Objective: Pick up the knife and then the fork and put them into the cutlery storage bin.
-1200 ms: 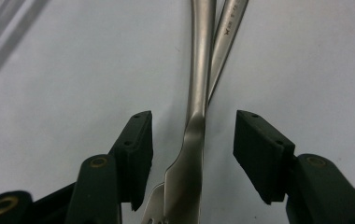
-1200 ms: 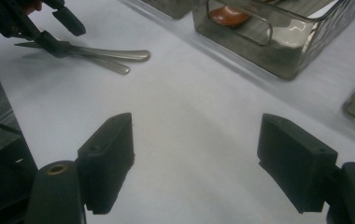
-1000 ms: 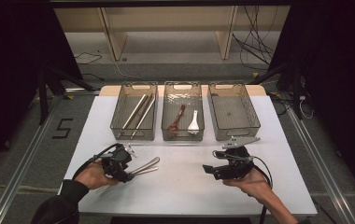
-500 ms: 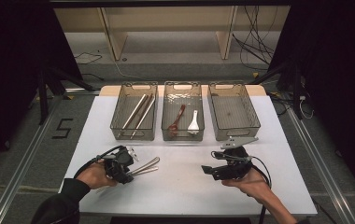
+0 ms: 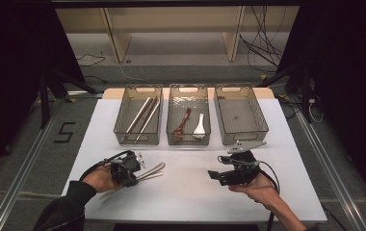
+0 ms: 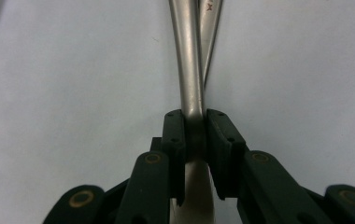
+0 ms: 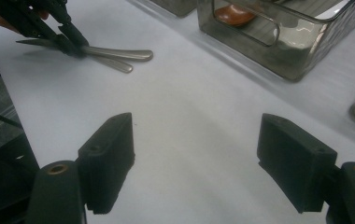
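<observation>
Left tool point(image 6: 195, 135) has just been closing and now clamps a steel utensil handle point(image 6: 189, 70) lying on the white bench point(image 5: 186, 192); right tool point(image 7: 199, 154) waits agape. Sorting into the bins point(image 5: 123, 130) looks, perhaps, partway done.

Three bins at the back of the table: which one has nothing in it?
The right bin. The left bin holds long metal utensils, and the middle bin holds a red spoon and a white spoon.

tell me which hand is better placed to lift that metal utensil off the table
Left: the left tool has just been closing and is clamped on the metal utensil. The right tool is open over bare table, away from it.
</observation>
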